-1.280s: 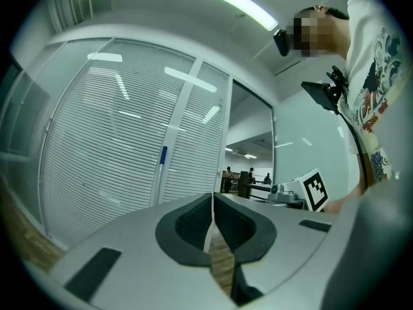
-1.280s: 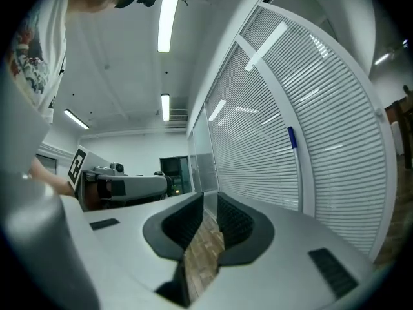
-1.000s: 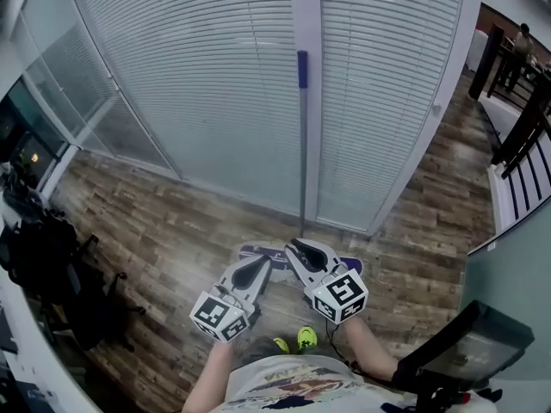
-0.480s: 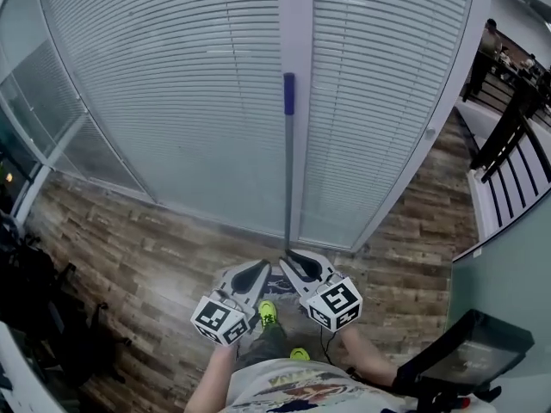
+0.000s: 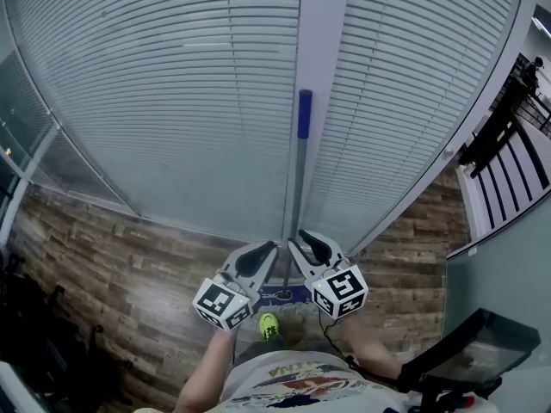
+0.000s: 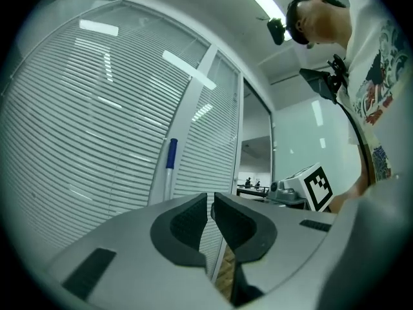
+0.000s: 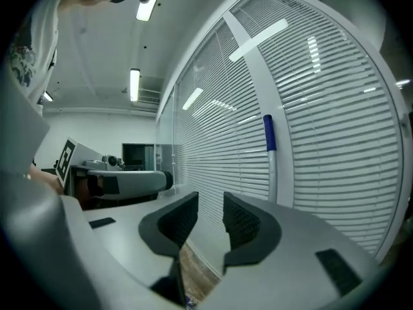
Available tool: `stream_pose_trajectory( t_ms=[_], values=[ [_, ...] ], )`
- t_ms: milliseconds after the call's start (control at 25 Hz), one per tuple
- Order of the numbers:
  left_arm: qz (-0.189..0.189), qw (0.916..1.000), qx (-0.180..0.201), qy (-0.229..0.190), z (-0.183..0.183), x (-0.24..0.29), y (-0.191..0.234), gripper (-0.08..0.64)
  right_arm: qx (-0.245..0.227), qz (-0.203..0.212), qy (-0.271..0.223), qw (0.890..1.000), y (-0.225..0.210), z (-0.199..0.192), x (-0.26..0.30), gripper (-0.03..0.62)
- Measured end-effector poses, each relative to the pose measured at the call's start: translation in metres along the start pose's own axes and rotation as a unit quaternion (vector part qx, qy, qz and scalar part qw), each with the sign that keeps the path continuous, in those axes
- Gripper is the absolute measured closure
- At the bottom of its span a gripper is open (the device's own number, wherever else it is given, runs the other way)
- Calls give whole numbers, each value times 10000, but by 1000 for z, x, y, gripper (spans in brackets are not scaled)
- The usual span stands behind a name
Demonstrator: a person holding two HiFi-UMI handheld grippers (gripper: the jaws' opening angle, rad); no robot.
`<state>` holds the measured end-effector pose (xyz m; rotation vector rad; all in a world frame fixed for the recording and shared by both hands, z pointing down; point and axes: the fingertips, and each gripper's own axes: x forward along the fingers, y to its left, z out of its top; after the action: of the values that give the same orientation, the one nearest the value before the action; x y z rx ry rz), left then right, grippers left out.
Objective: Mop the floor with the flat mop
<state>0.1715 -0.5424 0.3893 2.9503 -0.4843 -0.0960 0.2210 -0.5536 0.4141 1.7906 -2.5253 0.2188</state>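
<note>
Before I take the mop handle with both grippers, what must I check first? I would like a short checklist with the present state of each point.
1. Mop handle stands upright against the blinds: ok.
2. Right gripper open enough: its jaws have just been opening, the gap is narrow, nothing is between them: cannot tell.
3. Left gripper open: jaws together, empty: not ok.
4. Handle between the jaws: it stands ahead of both grippers: not ok.
5. Mop head flat on the floor: mostly hidden by the grippers: cannot tell.
</note>
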Motion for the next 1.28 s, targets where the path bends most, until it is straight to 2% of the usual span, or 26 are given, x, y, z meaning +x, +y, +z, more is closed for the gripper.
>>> stream_pose_trajectory(
  t_ms=[80, 120, 400, 600, 720, 840, 1000, 1040, 1080, 1200, 1280],
  values=[
    [-54, 10000, 27, 49, 2, 11, 22, 543, 40, -66, 60, 10000, -11, 1, 19, 449],
    [-78, 10000, 27, 45, 4, 16, 30, 543, 49, -98, 85, 9999, -17, 2, 26, 439],
    [-71, 9999, 121, -9, 7, 68, 77, 542, -16, -253, 118, 9996, -76, 6, 76, 398],
    [122, 9997, 216, 63, -4, 96, 108, 541, 20, -373, 87, 9993, -128, -6, 118, 382],
    [256, 9992, 288, 140, 7, 126, 125, 541, -39, -461, 139, 9988, -172, 5, 146, 373],
    [364, 9985, 375, 142, 5, 144, 135, 541, -76, -379, 209, 9990, -199, -1, 167, 371],
    [452, 9979, 456, 115, 0, 143, 135, 541, -107, -238, 194, 9995, -199, -11, 184, 374],
    [468, 9977, 480, 93, 4, 141, 135, 541, -122, -226, 159, 9995, -197, -8, 185, 402],
    [473, 9976, 504, 55, 7, 138, 134, 541, -110, -202, 119, 9997, -192, -7, 186, 471],
    [404, 9973, 604, -114, 10, 127, 136, 541, -11, -74, 5, 10000, -175, -13, 187, 480],
    [222, 9967, 701, -348, 21, 122, 130, 540, -39, 35, -51, 10000, -160, -14, 179, 482]
  ],
)
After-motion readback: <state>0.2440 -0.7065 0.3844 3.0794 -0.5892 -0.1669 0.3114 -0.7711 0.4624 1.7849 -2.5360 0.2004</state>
